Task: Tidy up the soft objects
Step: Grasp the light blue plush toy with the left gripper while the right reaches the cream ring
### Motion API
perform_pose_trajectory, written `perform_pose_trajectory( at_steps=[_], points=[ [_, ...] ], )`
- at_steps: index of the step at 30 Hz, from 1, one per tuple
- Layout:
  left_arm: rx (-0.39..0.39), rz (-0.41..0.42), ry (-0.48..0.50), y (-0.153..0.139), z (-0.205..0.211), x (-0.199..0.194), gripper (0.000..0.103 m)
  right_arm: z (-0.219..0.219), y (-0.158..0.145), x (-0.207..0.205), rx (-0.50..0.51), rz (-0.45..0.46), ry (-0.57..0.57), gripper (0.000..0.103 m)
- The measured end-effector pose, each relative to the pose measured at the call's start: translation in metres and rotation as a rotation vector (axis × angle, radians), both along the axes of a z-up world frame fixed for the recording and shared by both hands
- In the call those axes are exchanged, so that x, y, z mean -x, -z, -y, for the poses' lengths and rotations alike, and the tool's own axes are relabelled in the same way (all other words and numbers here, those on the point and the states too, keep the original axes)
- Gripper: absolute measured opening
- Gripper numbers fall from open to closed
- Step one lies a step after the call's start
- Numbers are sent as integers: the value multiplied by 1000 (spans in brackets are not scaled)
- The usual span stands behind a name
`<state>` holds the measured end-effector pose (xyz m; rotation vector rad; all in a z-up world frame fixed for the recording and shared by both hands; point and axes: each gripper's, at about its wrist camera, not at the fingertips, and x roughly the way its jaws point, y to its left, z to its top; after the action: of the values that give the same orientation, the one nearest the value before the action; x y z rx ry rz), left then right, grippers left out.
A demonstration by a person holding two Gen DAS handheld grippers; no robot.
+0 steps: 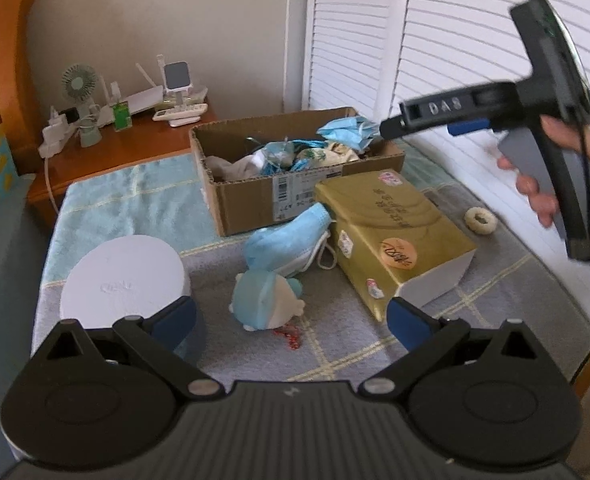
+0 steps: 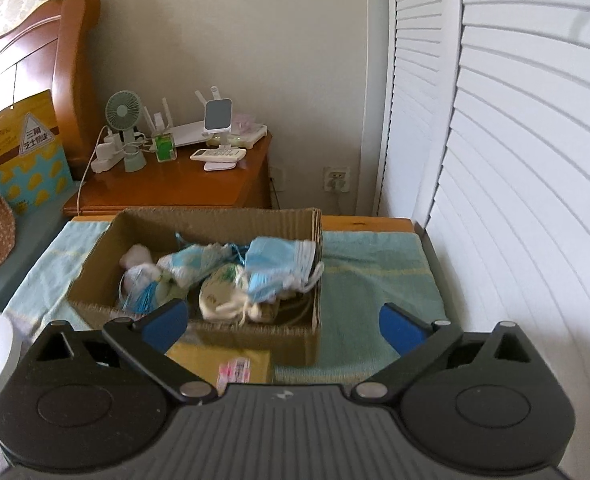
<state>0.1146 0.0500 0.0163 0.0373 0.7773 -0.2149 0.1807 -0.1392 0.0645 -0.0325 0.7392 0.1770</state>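
Observation:
A cardboard box (image 1: 255, 196) holds several soft things, with a blue face mask (image 1: 349, 130) on top at its right end; the box (image 2: 107, 248) and mask (image 2: 281, 262) also show in the right wrist view. A second blue mask (image 1: 291, 240) and a small blue-and-white plush toy (image 1: 267, 300) lie on the blanket in front of the box. My left gripper (image 1: 291, 320) is open and empty just above the plush. My right gripper (image 2: 283, 320) is open and empty over the box's near edge; in the left wrist view its tip (image 1: 391, 128) is beside the mask.
A gold box (image 1: 395, 232) lies right of the loose mask. A white round container (image 1: 123, 280) stands at the left. A cream hair tie (image 1: 481, 220) lies by the white louvred doors (image 2: 515, 160). A wooden nightstand (image 2: 183, 188) with a fan and gadgets is behind.

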Motion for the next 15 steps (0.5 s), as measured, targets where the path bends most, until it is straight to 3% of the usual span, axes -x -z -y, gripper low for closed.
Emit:
perform_pose_trajectory(
  at_steps=[9, 15],
  points=[
    [52, 21, 29, 3, 0, 0, 102, 16, 2, 51, 15, 51, 57, 103],
    [27, 16, 33, 8, 3, -2, 102, 35, 13, 78, 53, 48, 147, 103]
  ],
)
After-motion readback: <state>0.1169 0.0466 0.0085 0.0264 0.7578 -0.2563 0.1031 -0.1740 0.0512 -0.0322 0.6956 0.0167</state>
